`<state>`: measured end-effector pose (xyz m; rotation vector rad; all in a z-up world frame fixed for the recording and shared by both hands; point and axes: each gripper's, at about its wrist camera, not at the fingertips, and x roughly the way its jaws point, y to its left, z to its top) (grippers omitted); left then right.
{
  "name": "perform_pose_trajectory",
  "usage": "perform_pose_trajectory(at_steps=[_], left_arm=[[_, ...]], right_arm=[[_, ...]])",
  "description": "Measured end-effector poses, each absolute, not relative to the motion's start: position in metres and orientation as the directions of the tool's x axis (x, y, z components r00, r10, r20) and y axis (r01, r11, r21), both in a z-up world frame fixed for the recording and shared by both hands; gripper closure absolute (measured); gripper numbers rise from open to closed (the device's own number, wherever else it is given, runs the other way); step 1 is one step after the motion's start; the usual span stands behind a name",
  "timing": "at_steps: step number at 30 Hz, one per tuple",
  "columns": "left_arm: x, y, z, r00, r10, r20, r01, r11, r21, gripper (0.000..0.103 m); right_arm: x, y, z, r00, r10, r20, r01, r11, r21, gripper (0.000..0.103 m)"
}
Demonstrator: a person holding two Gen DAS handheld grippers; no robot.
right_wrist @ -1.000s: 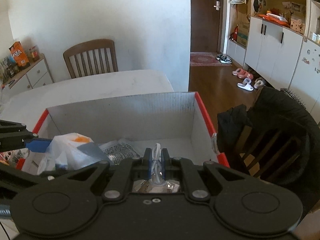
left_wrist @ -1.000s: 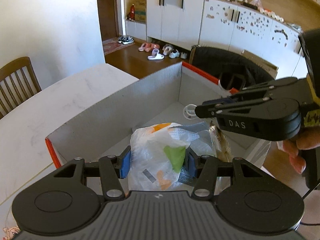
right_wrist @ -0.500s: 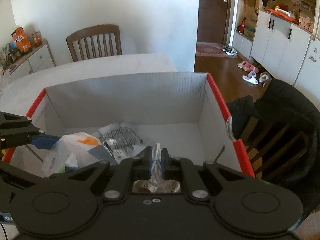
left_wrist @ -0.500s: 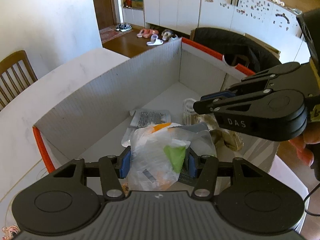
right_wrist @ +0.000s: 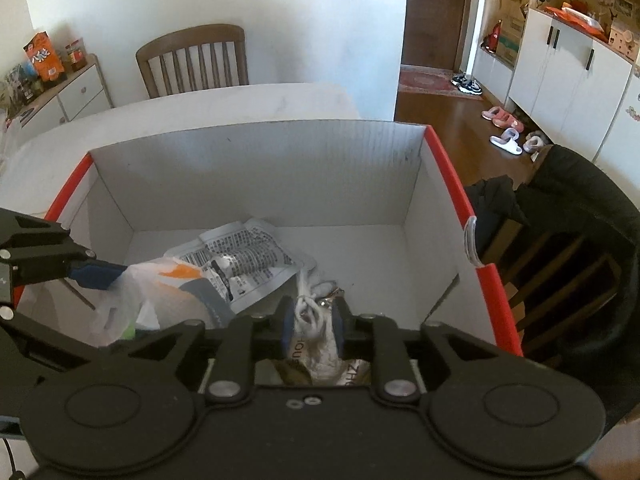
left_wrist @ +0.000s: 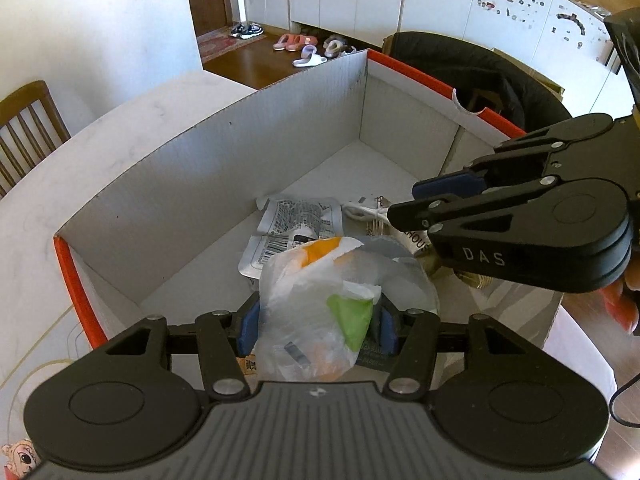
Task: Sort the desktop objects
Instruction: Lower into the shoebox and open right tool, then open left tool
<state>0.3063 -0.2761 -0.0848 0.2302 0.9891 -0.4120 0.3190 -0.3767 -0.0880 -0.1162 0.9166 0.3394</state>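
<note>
Left gripper (left_wrist: pixel 316 320): jaws clamped on plastic bag (left_wrist: pixel 332 308), above the box (left_wrist: pixel 224 168) near end.
Right gripper (right_wrist: pixel 311 326): jaws pinching corded paper bag (right_wrist: pixel 320 344).
Risk: slack film slips; cords snag the printed packet (right_wrist: pixel 240 258).

Inside the cardboard box (right_wrist: pixel 256 168), the far half of the floor lies bare; a printed sachet (right_wrist: pixel 240 260) and white cord (left_wrist: pixel 362 210) crowd the near half, hemmed by tall walls.
</note>
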Motion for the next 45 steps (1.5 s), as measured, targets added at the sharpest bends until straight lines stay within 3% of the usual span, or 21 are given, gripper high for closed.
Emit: perform_pose_trajectory(at_steps=[19, 30, 32, 45], left_arm=[[0.290, -0.256, -0.067, 0.538, -0.272, -0.798, 0.363, 0.929, -0.072, 0.028], [0.274, -0.248, -0.048, 0.575, -0.326, -0.751, 0.356, 0.926, -0.129, 0.016], [0.270, -0.249, -0.047, 0.584, -0.324, -0.744, 0.365, 0.924, -0.116, 0.001], [0.247, -0.245, -0.033, 0.627, -0.332, -0.705, 0.376, 0.921, -0.099, 0.000]], right_arm=[[0.305, -0.386, -0.065, 0.598, 0.281, -0.750, -0.341, 0.937, 0.079, 0.037], [0.287, -0.396, -0.042, 0.635, 0.325, -0.701, -0.327, 0.935, 0.137, 0.022], [0.285, -0.398, -0.039, 0.644, 0.329, -0.691, -0.324, 0.935, 0.143, 0.019], [0.272, -0.397, -0.030, 0.662, 0.344, -0.666, -0.323, 0.933, 0.160, 0.014]])
